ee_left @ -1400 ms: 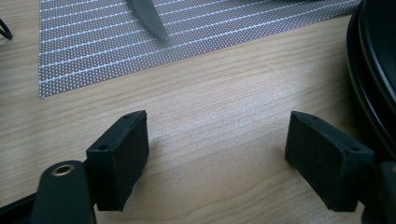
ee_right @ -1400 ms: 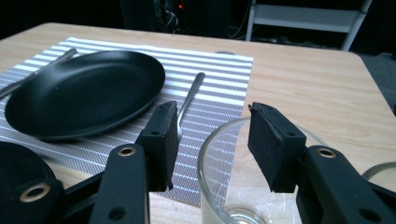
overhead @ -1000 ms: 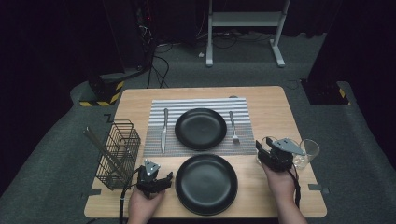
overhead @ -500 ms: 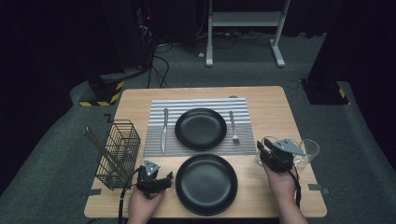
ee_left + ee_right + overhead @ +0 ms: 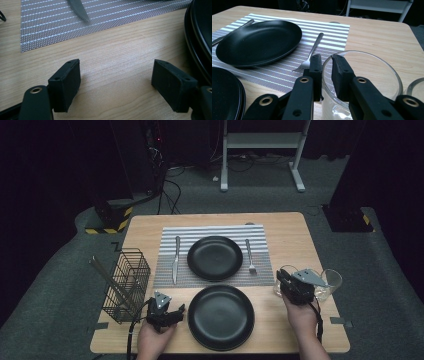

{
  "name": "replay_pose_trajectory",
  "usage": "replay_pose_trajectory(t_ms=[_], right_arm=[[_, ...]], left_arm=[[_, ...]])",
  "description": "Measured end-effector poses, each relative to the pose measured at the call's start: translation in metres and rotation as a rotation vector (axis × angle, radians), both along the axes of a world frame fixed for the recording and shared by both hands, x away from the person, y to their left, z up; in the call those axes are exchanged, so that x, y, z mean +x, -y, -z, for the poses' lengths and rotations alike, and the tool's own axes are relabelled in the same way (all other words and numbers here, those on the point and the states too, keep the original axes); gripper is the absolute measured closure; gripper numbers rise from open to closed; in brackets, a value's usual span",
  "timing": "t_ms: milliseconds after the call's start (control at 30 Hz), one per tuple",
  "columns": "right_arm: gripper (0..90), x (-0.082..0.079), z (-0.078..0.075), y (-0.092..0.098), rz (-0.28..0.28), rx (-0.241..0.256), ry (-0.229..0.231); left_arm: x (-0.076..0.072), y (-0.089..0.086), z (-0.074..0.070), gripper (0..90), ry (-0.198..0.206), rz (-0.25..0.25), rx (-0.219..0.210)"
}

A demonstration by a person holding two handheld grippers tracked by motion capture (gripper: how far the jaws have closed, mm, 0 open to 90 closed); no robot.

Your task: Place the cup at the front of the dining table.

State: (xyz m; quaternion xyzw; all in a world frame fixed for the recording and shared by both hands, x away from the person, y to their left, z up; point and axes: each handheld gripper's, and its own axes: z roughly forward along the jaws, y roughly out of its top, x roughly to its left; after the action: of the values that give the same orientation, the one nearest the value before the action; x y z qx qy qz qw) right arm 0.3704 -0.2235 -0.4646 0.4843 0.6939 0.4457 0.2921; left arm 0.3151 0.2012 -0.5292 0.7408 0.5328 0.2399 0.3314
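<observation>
The right gripper pinches the near rim of a clear glass. One finger sits outside the wall and the other inside, closed tight on the rim. Just past the outside finger lies a fork on a striped mat, and past that a black plate. Another stack of black plates is close by on that side, cut off at the edge. A second glass peeks in on the other side, mostly cut off.

The left gripper has its fingers wide apart, with only bare table between them. They hold nothing. A black plate rim sits just beside one finger; I cannot tell if it touches. Farther ahead a knife tip rests on the mat, its handle cut off.

From above, the right gripper is at the glass, which is mostly hidden under it.
</observation>
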Motion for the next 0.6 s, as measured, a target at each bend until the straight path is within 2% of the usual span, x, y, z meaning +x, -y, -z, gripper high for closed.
replay_pose_trajectory(t_ms=[600], right_arm=[[78.4,-0.0094,-0.0016,-0.0047,-0.01,-0.009,-0.002]], left_arm=[[-0.0001,-0.0002,-0.0001,23.5,-0.001,0.002,0.002]])
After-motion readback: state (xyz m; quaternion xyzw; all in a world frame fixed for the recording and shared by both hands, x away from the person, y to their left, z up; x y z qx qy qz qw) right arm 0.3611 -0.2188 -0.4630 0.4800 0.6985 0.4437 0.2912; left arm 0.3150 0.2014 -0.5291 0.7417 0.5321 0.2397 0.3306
